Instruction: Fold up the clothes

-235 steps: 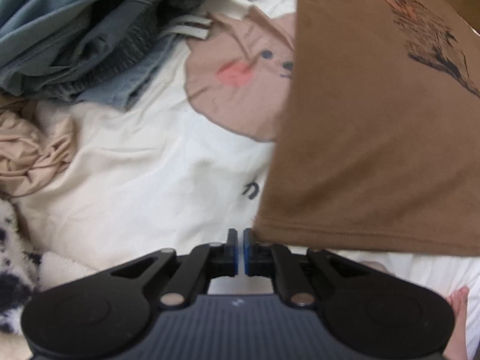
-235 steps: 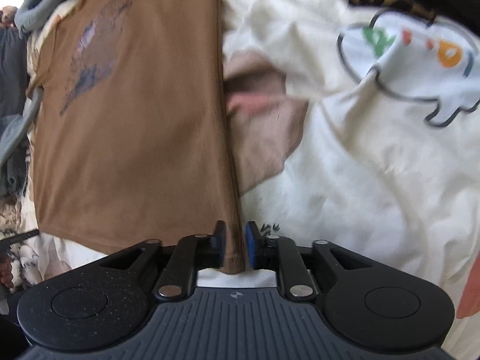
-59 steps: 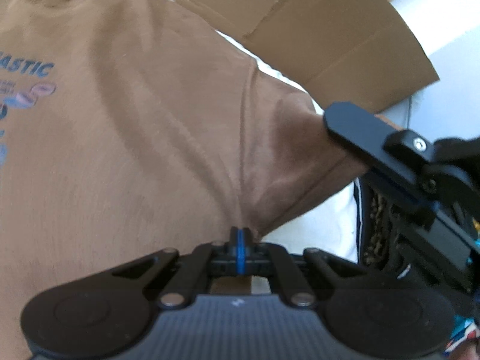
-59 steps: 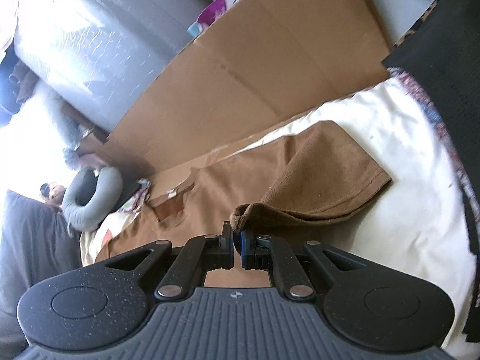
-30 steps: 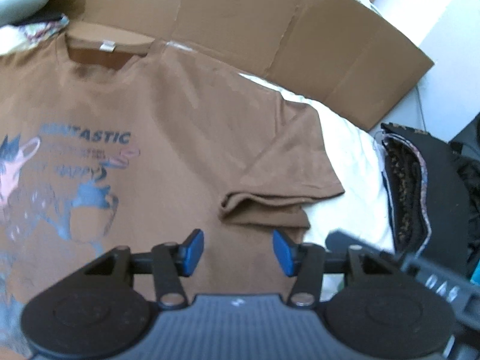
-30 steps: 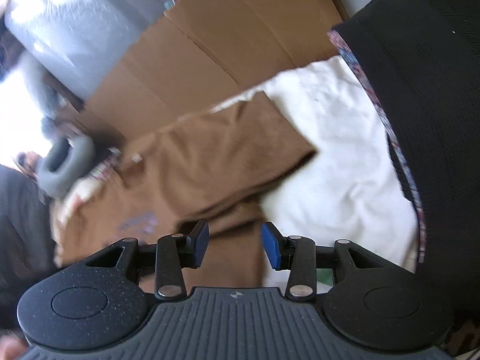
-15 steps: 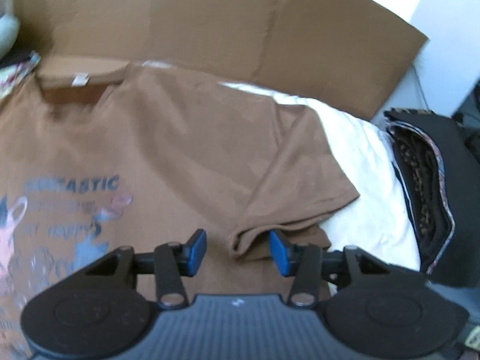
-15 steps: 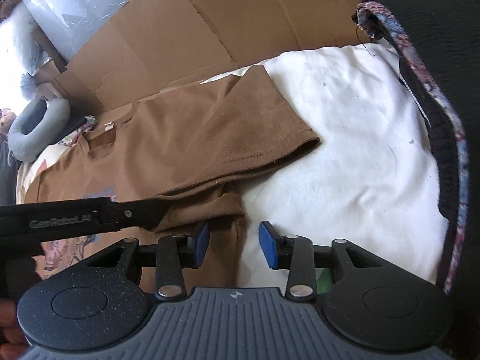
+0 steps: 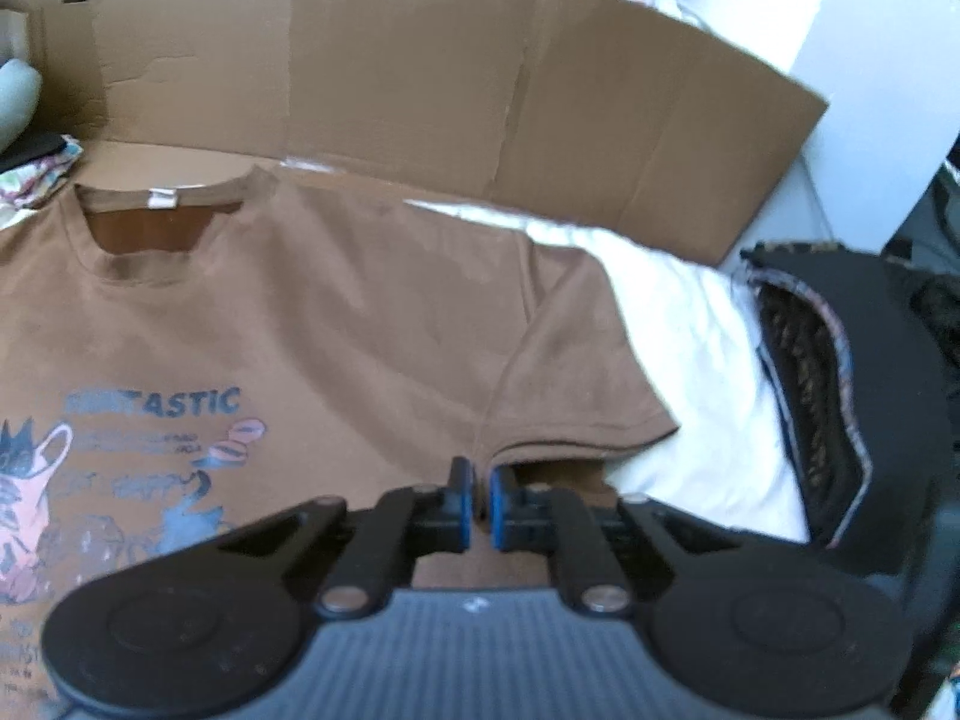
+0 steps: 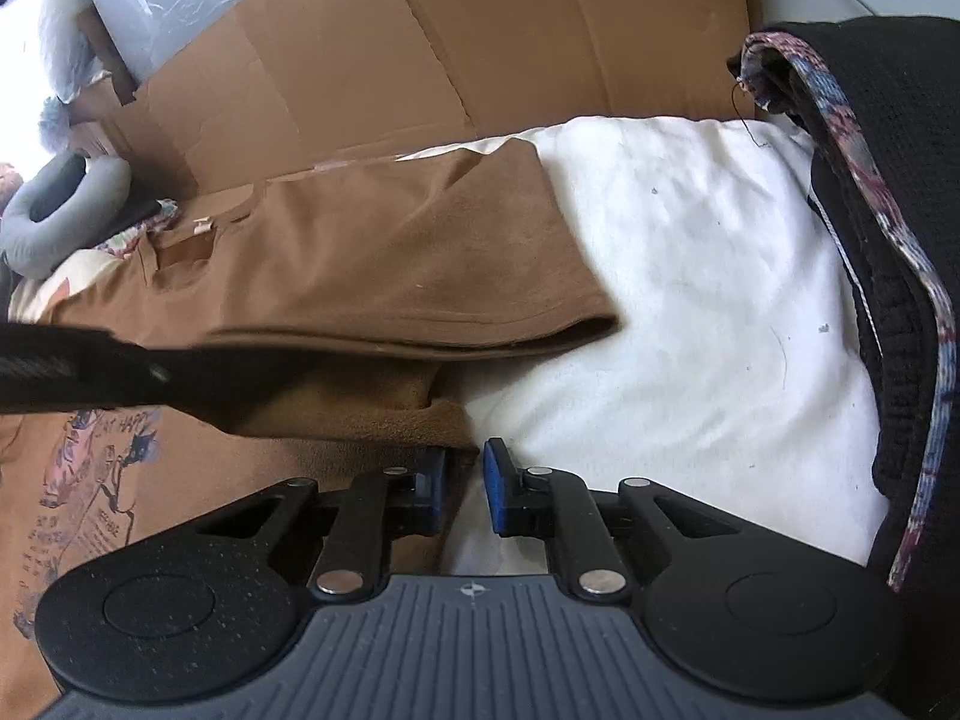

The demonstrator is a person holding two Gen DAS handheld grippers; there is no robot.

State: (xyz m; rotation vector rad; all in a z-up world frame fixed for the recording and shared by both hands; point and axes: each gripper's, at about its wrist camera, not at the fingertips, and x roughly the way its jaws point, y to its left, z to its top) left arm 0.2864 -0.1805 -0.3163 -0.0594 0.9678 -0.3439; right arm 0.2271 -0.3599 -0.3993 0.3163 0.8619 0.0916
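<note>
- The brown T-shirt (image 9: 336, 324) lies face up and spread flat on a white bed cover (image 9: 702, 360), collar toward a flattened cardboard sheet (image 9: 420, 90) that stands along the far edge.
- Only the left wrist view shows the shirt's whole chest: the white neck label, the blue "ASTIC" lettering and the cartoon print at the lower left.
- Only the right wrist view shows the sleeve (image 10: 480, 276) from the side, its hem lying on the white cover with a rumpled fold of brown cloth beneath it; a grey neck pillow (image 10: 54, 210) sits beyond the collar.
- Both views show a dark folded garment (image 10: 888, 228) with a patterned trim at the right, beside the white cover.
- The left hand-held gripper (image 9: 477, 495) has its blue pads drawn almost together at the underarm seam; a narrow slit remains, and whether cloth is pinched there cannot be told.
- The right hand-held gripper (image 10: 465, 480) is partly parted, pads a small gap apart, at the shirt's side edge; the left pad touches the brown fold, the right pad is over the white cover, nothing clamped.
- A dark, blurred bar, the left tool's body, crosses the left of the right wrist view above the print.
</note>
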